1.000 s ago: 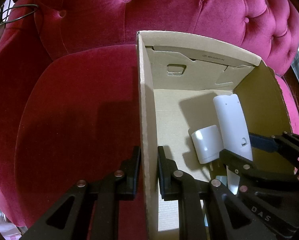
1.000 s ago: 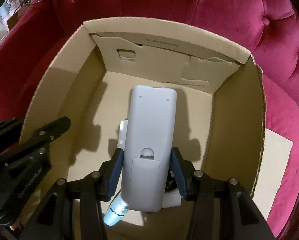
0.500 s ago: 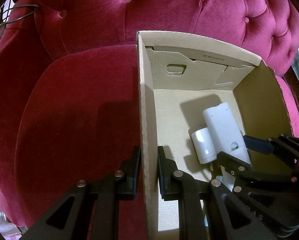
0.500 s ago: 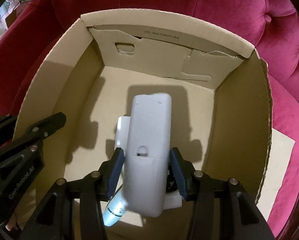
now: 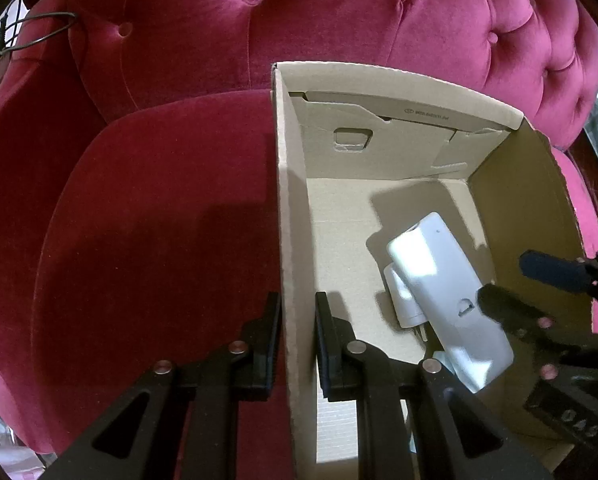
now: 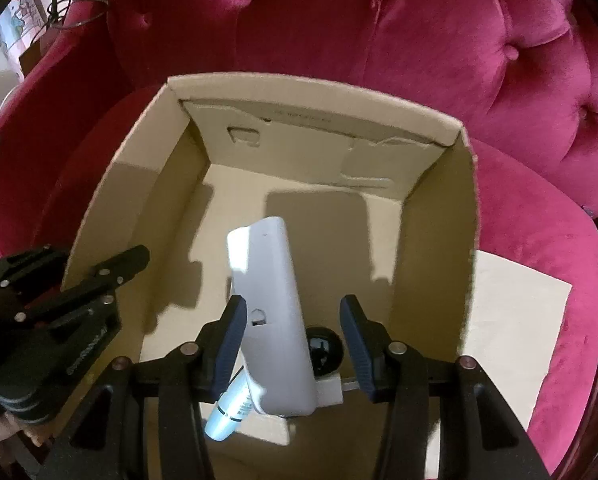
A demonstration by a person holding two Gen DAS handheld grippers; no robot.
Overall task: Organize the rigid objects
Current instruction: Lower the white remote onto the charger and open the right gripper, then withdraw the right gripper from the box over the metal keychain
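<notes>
An open cardboard box [image 5: 399, 80] [image 6: 311, 92] stands on a red velvet armchair seat. My left gripper [image 5: 295, 320] [image 6: 95, 260] is shut on the box's left wall [image 5: 289, 200]. A white remote [image 5: 447, 292] [image 6: 275, 320] lies back-up inside the box, tilted, resting on a white plug adapter [image 5: 401, 304]. My right gripper [image 6: 293, 332] [image 5: 515, 284] hangs above the remote's near end. Its blue pads [image 6: 231, 336] stand wider than the remote, with a gap on the right side, so it is open.
Under the remote's near end lie a pale blue cylinder [image 6: 223, 416] and a black round item [image 6: 325, 346] on a white block. A beige sheet [image 6: 511, 320] lies on the seat right of the box. The tufted chair back [image 5: 259, 20] rises behind.
The remote has left the right gripper's pads and dropped into the box, tipping left onto the adapter. The right gripper has lifted slightly. The left gripper kept its hold.
</notes>
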